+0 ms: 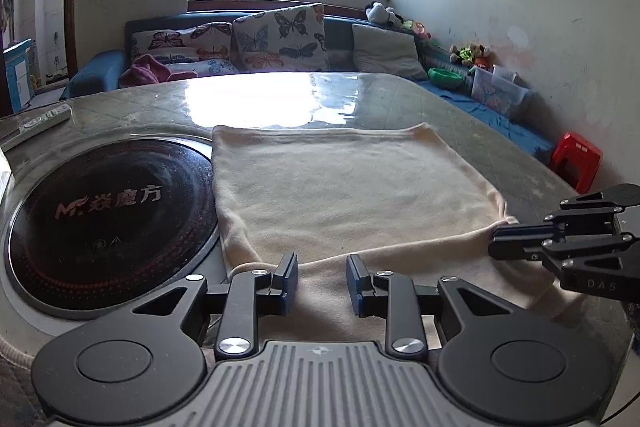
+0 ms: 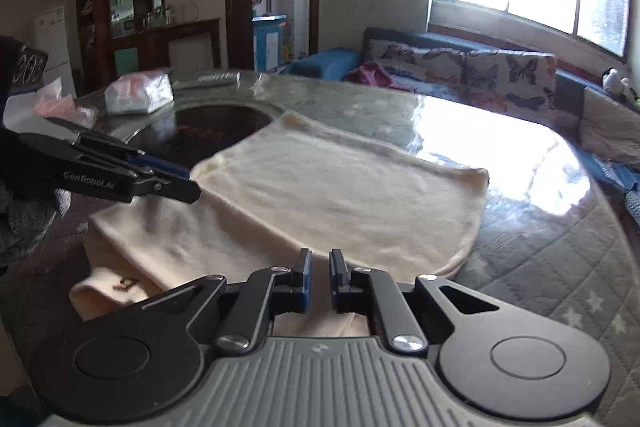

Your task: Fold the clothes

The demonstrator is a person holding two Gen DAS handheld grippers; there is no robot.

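Note:
A cream garment [image 1: 352, 195] lies partly folded on the round table, its upper layer laid over a lower layer; it also shows in the right wrist view [image 2: 340, 195]. My left gripper [image 1: 322, 279] is open, its jaws apart over the near fold edge, holding nothing; it also shows in the right wrist view [image 2: 192, 185]. My right gripper [image 2: 320, 281] has its jaws a narrow gap apart over the garment's near edge, with no cloth between them. In the left wrist view the right gripper [image 1: 498, 243] touches the fold's right corner.
A black induction hob [image 1: 104, 223] is set into the table left of the garment. A remote [image 1: 42, 121] lies at the far left. A tissue pack [image 2: 138, 93] sits beyond the hob. A sofa with butterfly cushions [image 1: 280, 37] stands behind; a red stool [image 1: 576, 159] is to the right.

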